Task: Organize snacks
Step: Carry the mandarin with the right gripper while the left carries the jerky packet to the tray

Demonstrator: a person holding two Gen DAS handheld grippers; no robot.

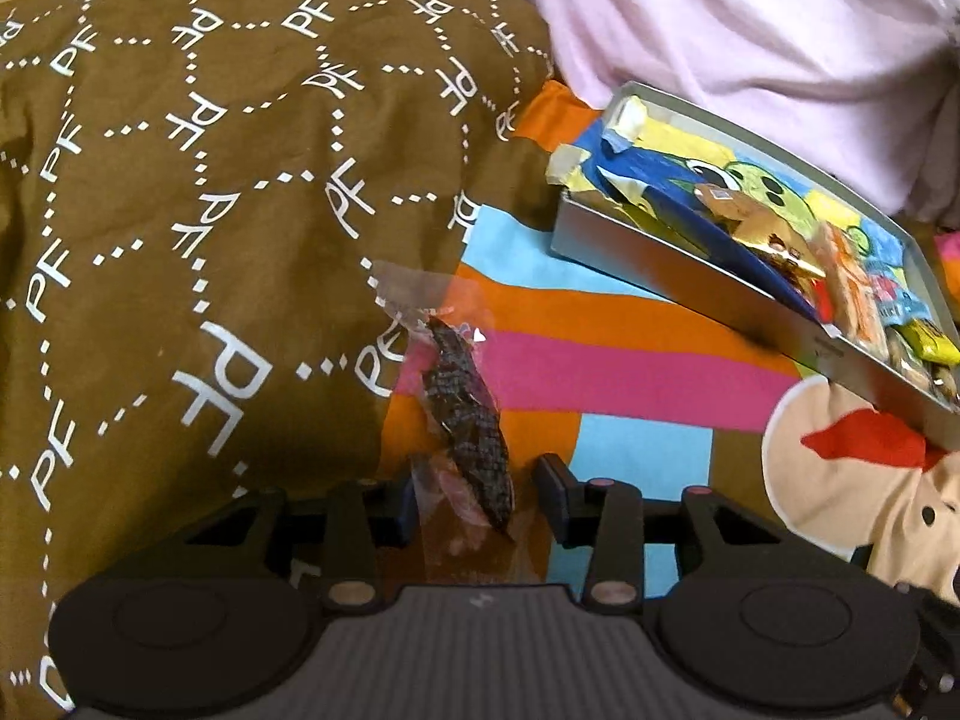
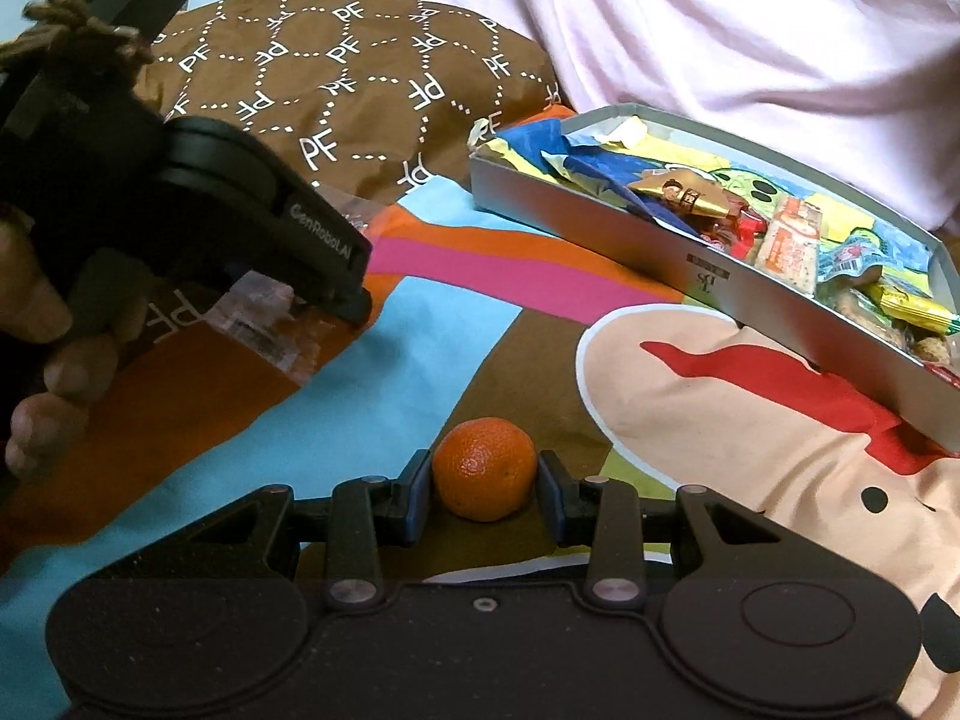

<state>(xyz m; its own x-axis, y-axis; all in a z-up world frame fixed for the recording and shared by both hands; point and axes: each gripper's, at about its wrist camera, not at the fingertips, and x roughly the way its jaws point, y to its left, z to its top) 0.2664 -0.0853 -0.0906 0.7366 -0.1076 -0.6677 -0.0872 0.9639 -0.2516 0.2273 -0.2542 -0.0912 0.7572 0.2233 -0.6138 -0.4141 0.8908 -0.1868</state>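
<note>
We see a small round mandarin [image 2: 484, 469], bright orange with dimpled skin, clamped between the pads of the right gripper [image 2: 485, 495] above the colourful cloth [image 2: 420, 396]. In the left gripper [image 1: 477, 501] hangs a dark snack in a clear wrapper [image 1: 468, 420]; we cannot tell whether the pads press on it. The grey snack box [image 2: 630, 240] sits toward the cloth's far right edge.

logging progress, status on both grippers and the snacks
Right gripper shut on orange. Left gripper around clear-wrapped snack. Snack box clear ahead.
</note>
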